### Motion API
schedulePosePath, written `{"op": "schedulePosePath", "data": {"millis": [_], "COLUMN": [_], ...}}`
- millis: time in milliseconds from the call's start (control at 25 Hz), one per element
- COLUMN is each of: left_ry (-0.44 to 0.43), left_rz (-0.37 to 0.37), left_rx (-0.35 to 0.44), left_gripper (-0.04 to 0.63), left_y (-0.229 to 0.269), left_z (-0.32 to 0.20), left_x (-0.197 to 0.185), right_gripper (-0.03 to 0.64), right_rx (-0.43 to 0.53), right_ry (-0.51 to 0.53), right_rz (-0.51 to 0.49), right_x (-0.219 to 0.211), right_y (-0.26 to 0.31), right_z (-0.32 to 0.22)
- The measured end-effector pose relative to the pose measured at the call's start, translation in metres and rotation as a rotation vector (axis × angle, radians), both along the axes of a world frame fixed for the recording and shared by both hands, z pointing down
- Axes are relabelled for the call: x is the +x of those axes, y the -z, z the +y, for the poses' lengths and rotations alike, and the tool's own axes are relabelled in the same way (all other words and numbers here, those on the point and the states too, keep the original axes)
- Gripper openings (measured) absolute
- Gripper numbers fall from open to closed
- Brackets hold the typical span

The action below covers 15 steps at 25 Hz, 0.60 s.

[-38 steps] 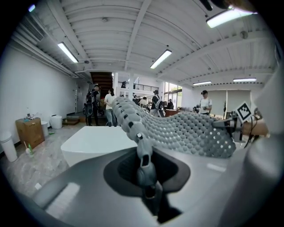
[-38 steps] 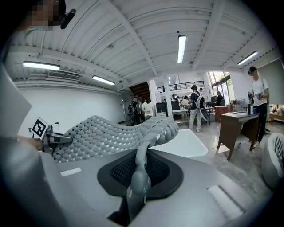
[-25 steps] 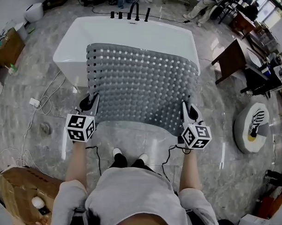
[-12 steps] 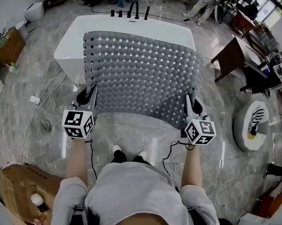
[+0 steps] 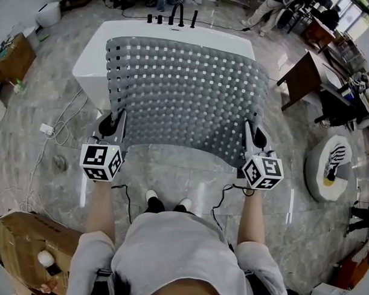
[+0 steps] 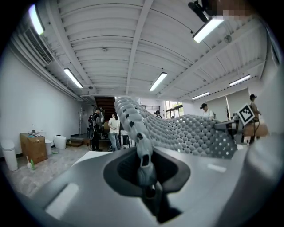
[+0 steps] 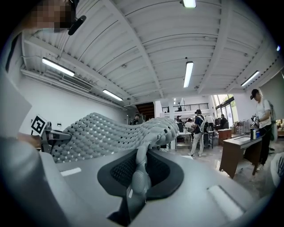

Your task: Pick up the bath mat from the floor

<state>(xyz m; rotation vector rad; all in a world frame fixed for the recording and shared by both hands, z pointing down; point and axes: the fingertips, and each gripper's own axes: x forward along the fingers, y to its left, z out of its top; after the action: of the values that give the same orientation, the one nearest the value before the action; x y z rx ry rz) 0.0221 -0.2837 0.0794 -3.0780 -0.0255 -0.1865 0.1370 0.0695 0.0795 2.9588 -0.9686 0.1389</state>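
Left gripper [image 5: 116,124] is pinched nearly closed on the near left corner of the bath mat [image 5: 186,92]. Its own view shows the grey, knobbly edge squeezed between the narrow jaws and running up and away from them. Right gripper [image 5: 252,140] has the near right corner the same way, its jaws narrow with the mat's rim pressed between them. Each carries its marker cube on the person's side of the jaws, the left cube [image 5: 101,162] and the right cube [image 5: 262,172] well apart.

The mat is off the floor, spread wide between the two grippers and reaching away from them in a broad, slightly sagging sheet dotted with small holes. In each gripper view the other gripper shows at the mat's far corner.

Below the grippers and back toward the person, a pair of white-toed shoes [image 5: 167,204] stands on the grey marble floor [image 5: 189,174]. A cardboard box [image 5: 18,247] sits behind and left of the left gripper, and a white cable [image 5: 52,133] trails over the floor out to that gripper's left.

Ahead of both grippers stands a white bathtub [image 5: 91,53], much of it covered from above by the mat, with black taps [image 5: 171,19] at its far rim. A dark wooden table [image 5: 305,72] stands ahead and to the right of the right gripper. Farthest off, the left gripper view shows people [image 6: 104,128] standing in the hall under long ceiling lights [image 6: 157,82].
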Motion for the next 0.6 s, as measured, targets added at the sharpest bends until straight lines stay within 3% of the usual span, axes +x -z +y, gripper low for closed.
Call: {"op": "schedulePosePath", "data": {"millis": [600], "left_ry": [0.012], "left_rz": [0.018], "left_rx": [0.021], "left_gripper": [0.043], "left_y": [0.0085], "left_z": [0.0089], "left_x": [-0.0091], "right_gripper": [0.048], "right_rx": [0.018], "right_ry": [0.027], "right_rz": [0.023], "right_x": [-0.0068], "right_y": [0.0068], "right_z": [0.0003]}}
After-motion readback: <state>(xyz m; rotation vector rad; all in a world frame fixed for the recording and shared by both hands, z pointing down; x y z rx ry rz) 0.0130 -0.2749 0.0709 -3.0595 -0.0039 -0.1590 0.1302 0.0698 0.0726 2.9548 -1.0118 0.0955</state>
